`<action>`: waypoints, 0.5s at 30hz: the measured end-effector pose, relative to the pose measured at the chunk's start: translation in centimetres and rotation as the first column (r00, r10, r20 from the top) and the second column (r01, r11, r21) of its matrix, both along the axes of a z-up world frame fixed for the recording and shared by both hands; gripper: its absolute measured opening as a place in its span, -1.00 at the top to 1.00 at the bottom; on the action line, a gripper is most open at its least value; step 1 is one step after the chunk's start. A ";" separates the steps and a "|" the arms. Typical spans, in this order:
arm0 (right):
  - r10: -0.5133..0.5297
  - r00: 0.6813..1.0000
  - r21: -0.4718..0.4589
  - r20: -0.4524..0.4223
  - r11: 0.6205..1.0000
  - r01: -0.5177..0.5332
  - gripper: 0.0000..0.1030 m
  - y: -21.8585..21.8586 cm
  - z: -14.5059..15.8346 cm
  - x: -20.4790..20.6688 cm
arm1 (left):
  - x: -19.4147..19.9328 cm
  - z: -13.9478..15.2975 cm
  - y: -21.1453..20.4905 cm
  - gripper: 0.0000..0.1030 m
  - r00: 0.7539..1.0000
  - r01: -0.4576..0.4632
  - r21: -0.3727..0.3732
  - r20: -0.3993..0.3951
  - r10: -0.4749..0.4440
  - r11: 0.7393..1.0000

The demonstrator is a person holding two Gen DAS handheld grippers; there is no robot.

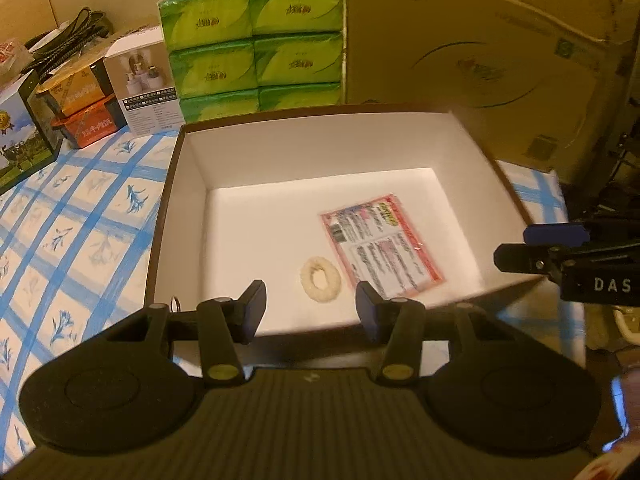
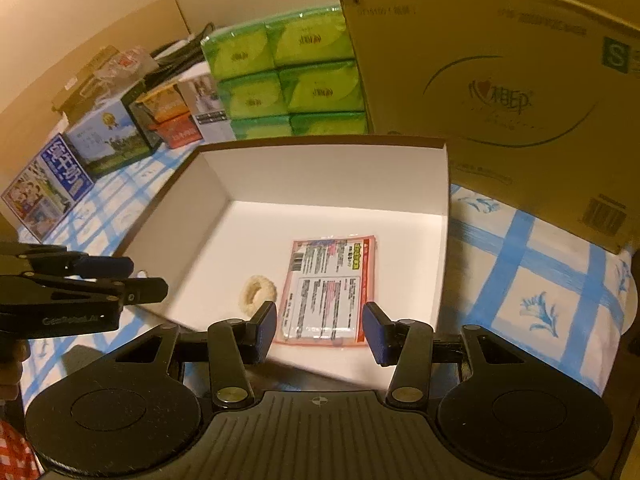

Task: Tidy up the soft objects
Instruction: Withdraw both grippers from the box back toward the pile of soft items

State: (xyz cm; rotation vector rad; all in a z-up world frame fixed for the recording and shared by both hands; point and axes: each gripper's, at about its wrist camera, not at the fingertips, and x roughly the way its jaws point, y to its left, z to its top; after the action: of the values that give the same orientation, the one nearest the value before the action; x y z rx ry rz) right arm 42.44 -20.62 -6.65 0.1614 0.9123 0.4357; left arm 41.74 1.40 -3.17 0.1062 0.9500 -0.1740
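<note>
Box [image 2: 304, 176] holds cream ring [image 2: 253, 293] beside pink packet [image 2: 328, 284].

A fuzzy cream hair tie [image 1: 320, 279] lies flat on the white floor of the open box [image 1: 280, 148], near its front wall. Just right of the tie, apart from it, a flat pink-edged printed packet [image 1: 382, 245] lies face up, slightly askew.

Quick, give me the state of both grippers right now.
Left gripper: open, holding nothing, above the near edge of the white box.
Right gripper: open, holding nothing, above the pink packet lying in the box.
</note>
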 end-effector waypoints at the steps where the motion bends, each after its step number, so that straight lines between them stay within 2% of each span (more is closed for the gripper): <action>1: 0.000 1.000 0.004 0.003 1.000 0.000 0.07 -0.2 0.3 -0.5 | -0.7 0.4 0.1 0.10 1.000 -0.002 -0.010 0.003 0.002 1.000; 10: 0.025 0.999 0.031 0.045 0.999 -0.027 0.07 -1.3 2.4 -6.5 | -7.2 2.8 1.1 0.10 0.999 -0.027 -0.071 0.043 0.031 0.997; 15: 0.046 0.998 0.056 0.037 0.997 -0.048 0.07 -1.6 2.7 -9.8 | -11.3 3.0 1.4 0.10 0.996 -0.022 -0.050 0.083 0.027 0.998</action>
State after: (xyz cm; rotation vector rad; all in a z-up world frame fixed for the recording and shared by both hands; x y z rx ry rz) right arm 32.63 -22.27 -3.91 0.1837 0.8702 0.5074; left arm 30.44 2.84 -0.19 0.0559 0.8627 -0.1689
